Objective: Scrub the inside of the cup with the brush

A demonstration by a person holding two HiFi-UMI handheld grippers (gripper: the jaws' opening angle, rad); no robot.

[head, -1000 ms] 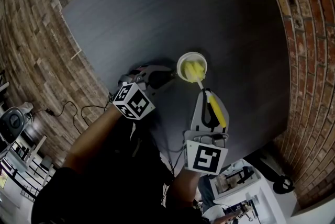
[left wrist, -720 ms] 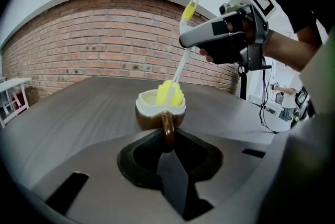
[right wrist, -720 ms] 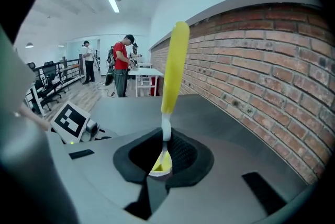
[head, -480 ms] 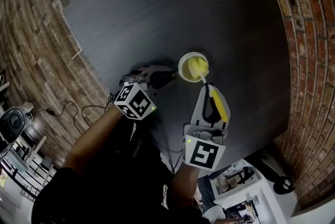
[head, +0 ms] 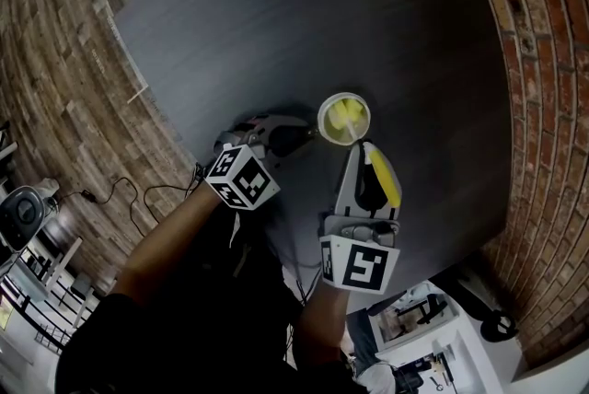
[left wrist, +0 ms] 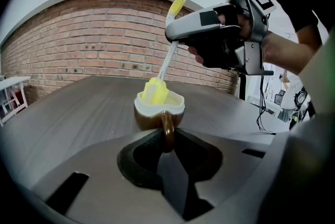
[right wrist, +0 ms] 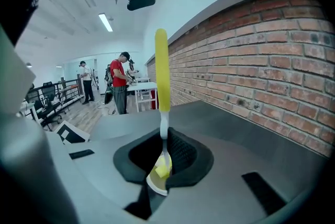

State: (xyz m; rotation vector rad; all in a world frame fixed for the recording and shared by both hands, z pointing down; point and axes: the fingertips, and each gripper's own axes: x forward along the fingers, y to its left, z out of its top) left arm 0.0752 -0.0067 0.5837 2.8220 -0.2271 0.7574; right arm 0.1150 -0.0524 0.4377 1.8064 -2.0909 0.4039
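The left gripper (left wrist: 167,140) is clamping the handle (left wrist: 166,124) at 8 o'clock on the stiff, probably breakable cup (left wrist: 147,119) mid-table (head: 276,15), while the right gripper (right wrist: 164,153), at 6 o'clock, is pinching the light brush (right wrist: 162,68) by its thin stem, soft head inside.

A: Where is there room to pass?
B: Over the open tabletop (head: 276,15) beyond the cup (left wrist: 149,121) and out to the left.
A: And what blocks?
B: The brush (left wrist: 155,91) fills the cup's mouth, the left claw (head: 306,135) grips its handle, the right claw (head: 361,150) hangs above, and a brick wall (head: 543,61) stands to the right.
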